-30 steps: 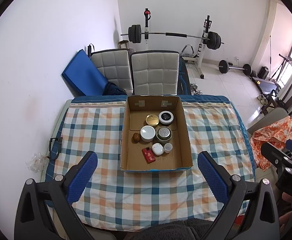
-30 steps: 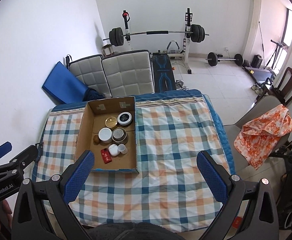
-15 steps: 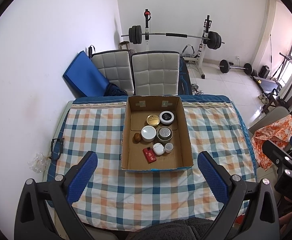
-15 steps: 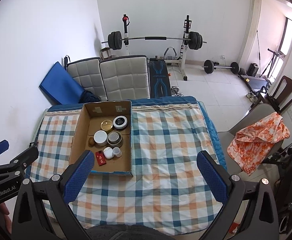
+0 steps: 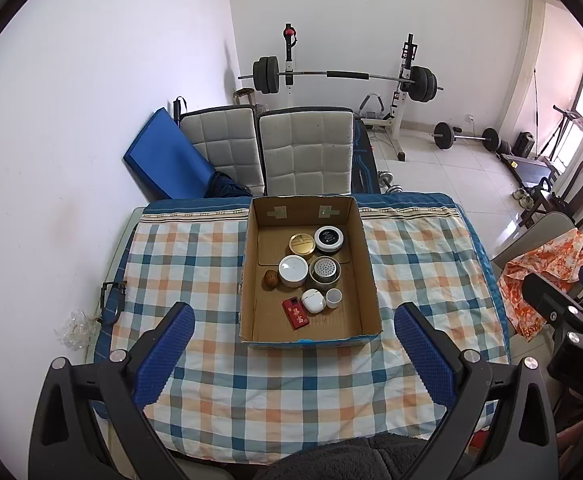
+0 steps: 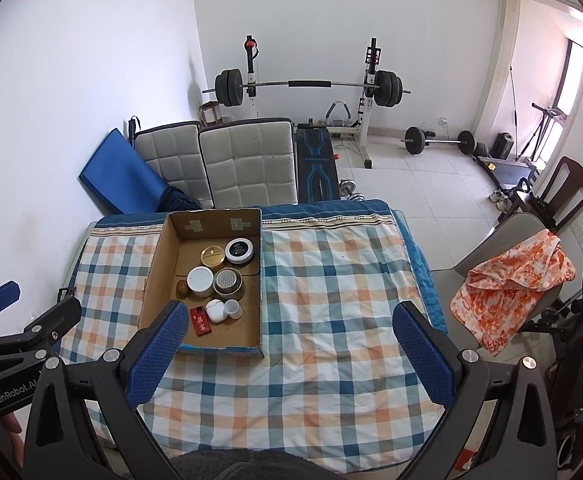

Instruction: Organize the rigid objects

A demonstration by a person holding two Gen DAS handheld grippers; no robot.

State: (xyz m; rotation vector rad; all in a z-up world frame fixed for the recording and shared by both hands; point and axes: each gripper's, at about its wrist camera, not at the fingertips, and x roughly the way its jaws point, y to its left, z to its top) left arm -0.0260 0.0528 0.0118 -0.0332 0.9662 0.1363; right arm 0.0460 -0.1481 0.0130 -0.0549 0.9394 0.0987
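Note:
An open cardboard box (image 5: pixel 367 268) (image 6: pixel 159 256) sits on the checked tablecloth (image 5: pixel 195 264) (image 6: pixel 331 280). Inside lie several small items: a black-lidded jar (image 5: pixel 328 238) (image 6: pixel 239 251), a gold tin (image 5: pixel 302 243) (image 6: pixel 212 257), a white round lid (image 5: pixel 293 270) (image 6: pixel 200 280), a perforated round tin (image 5: pixel 324 269) (image 6: pixel 227 280), a brown nut (image 5: pixel 270 279) (image 6: pixel 182 288), a white case (image 5: pixel 312 300) (image 6: pixel 216 309), a small white cup (image 5: pixel 333 297) (image 6: pixel 233 309) and a red packet (image 5: pixel 296 313) (image 6: pixel 200 321). My left gripper (image 5: pixel 294 354) hangs open, high above the near table edge. My right gripper (image 6: pixel 287 350) is open too, to the right of the box. Both hold nothing.
Two padded chairs (image 5: pixel 303 152) and a blue mat (image 5: pixel 163 160) stand behind the table. A barbell rack (image 5: pixel 343 76) and loose weights (image 6: pixel 437 140) fill the far floor. An orange cloth (image 6: pixel 511 276) hangs over a chair on the right.
Both grippers have lifted and drawn back, so the table and box look smaller and more of the room shows. The jaws stay open.

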